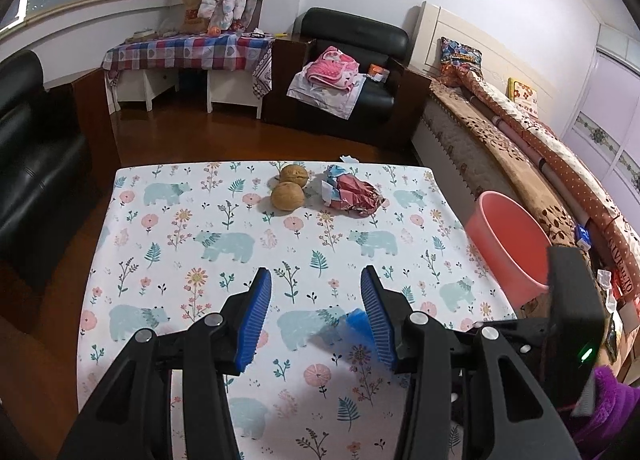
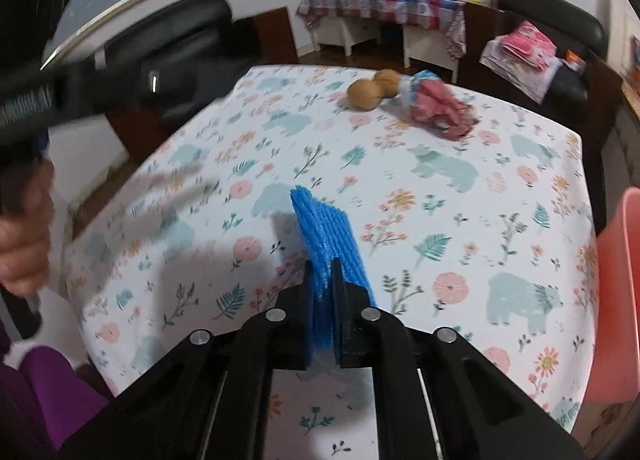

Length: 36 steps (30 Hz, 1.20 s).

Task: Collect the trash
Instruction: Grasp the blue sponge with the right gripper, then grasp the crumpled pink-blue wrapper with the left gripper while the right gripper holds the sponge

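Observation:
A crumpled red wrapper (image 1: 354, 194) (image 2: 438, 108) with white and blue scraps lies near the far edge of the floral tablecloth (image 1: 200, 220) (image 2: 440, 200). Beside it to the left are two walnuts (image 1: 287, 197) (image 2: 363, 94). My left gripper (image 1: 316, 272) hovers over the near half of the table, its blue pads wide apart with nothing between them. In the right wrist view it is a blurred black shape at the upper left. My right gripper (image 2: 316, 212) is beside it on the right, blue pads pressed together with nothing between them.
A pink bucket (image 1: 508, 244) (image 2: 616, 288) stands off the table's right edge, next to a bed (image 1: 520, 132). A black sofa (image 1: 28, 164) is on the left and a black armchair (image 1: 352, 60) with pink cloth beyond the table. A hand (image 2: 24, 228) and a purple sleeve show at the left.

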Each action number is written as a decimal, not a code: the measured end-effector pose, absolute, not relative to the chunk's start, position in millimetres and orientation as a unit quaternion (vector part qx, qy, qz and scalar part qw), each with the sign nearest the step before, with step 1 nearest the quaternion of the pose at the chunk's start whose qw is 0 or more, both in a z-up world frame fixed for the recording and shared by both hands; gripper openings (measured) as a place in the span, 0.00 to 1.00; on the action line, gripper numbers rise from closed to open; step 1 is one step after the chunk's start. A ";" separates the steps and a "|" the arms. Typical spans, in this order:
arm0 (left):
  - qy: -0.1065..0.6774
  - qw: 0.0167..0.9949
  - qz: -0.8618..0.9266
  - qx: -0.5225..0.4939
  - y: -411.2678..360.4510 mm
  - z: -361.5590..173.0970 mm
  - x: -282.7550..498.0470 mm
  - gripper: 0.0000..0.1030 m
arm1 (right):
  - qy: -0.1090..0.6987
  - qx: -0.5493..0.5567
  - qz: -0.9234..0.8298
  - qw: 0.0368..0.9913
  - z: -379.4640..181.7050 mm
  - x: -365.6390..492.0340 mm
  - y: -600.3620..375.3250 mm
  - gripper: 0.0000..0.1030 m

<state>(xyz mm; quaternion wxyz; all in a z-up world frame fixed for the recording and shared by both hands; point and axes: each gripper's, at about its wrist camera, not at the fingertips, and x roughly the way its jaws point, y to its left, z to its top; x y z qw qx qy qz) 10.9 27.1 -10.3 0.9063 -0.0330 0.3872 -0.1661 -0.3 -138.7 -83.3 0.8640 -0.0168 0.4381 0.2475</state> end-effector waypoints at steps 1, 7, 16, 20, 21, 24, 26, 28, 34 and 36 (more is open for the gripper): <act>0.387 0.906 -0.166 -0.033 26.0 -10.9 11.3 0.45 | 0.433 -0.005 0.244 0.867 -78.9 -0.6 -144.3 0.07; 0.385 0.906 -0.173 -0.041 9.5 -14.0 27.4 0.45 | 0.411 0.057 0.212 0.885 -60.4 1.4 -177.5 0.07; 0.392 0.904 -0.168 -0.036 -37.2 -31.1 95.4 0.45 | 0.377 0.113 0.145 0.908 -42.6 6.1 -230.6 0.07; 0.402 0.900 -0.166 -0.023 -55.6 -36.0 134.9 0.45 | 0.370 0.131 0.128 0.911 -42.2 9.3 -247.5 0.07; 0.405 0.899 -0.162 -0.020 -59.7 -37.1 143.7 0.46 | 0.369 0.132 0.125 0.911 -43.1 10.4 -249.6 0.07; 0.432 0.890 -0.145 -0.021 -72.7 -46.2 174.9 0.46 | 0.371 0.136 0.117 0.911 -47.2 14.4 -255.3 0.07; 0.455 0.881 -0.128 -0.032 -76.7 -54.9 188.7 0.46 | 0.373 0.138 0.114 0.910 -50.6 16.4 -258.0 0.07; 0.481 0.868 -0.110 -0.050 -81.6 -64.9 200.9 0.46 | 0.374 0.142 0.110 0.910 -53.7 18.6 -260.9 0.07; 0.496 0.863 -0.086 -0.047 -94.3 -81.7 212.3 0.47 | 0.376 0.151 0.107 0.908 -58.0 19.2 -264.5 0.07; 0.494 0.864 -0.087 -0.044 -96.8 -83.0 213.1 0.45 | 0.376 0.153 0.108 0.907 -59.5 18.3 -266.2 0.07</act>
